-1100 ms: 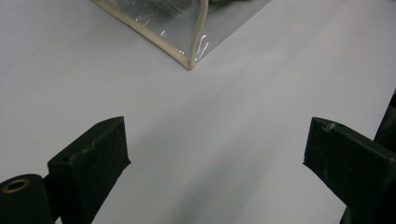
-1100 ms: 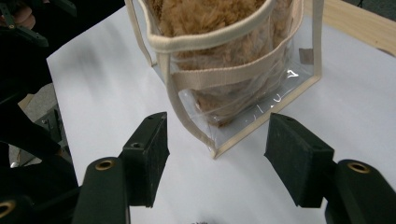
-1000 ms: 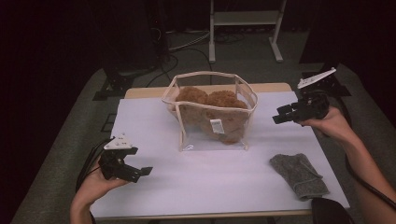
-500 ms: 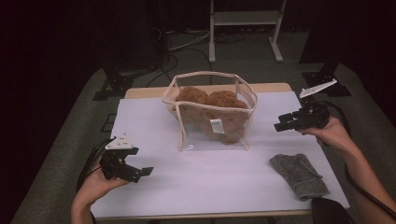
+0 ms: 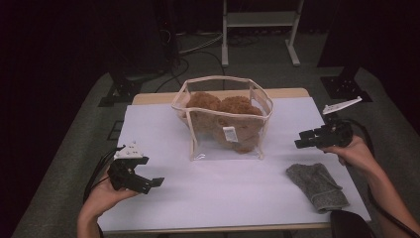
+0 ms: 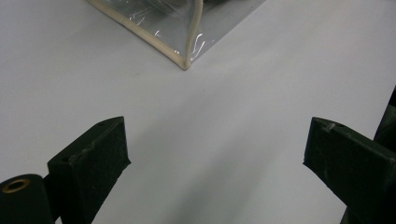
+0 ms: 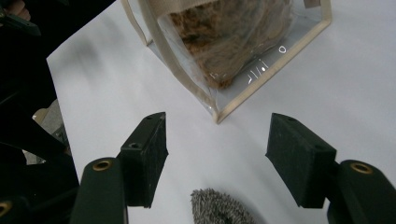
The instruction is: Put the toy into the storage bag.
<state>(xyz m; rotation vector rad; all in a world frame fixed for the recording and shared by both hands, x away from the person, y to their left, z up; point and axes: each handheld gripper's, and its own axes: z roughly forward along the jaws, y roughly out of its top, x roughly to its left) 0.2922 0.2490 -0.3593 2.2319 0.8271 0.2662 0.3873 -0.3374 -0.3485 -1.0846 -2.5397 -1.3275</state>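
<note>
- Clear bag (image 5: 224, 119) with cream trim stands upright at the middle of the white table (image 5: 163, 124), toward its far edge; top open.
- Inside the bag: a brown plush toy (image 5: 225, 114), filling most of it, with a small white tag showing through the near wall.
- Grey cloth (image 5: 317, 186) lies flat on the table at the near right, well apart from the bag.
- Right gripper (image 5: 303, 143) held above the table's right side, between the bag's right end and the cloth, pointing toward the bag. Jaws stand wide apart, nothing between them.
- Right gripper view: bag's near corner (image 7: 217, 116) sits ahead of the jaws, cloth's fuzzy edge (image 7: 219, 207) just below them; touching neither.
- Left gripper (image 5: 151, 182) held at the near left of the table, pointing right. Jaws wide apart, empty.
- Left gripper view: bare table between the jaws; a bottom corner of the bag (image 6: 184, 63) farther ahead, not touched.
</note>
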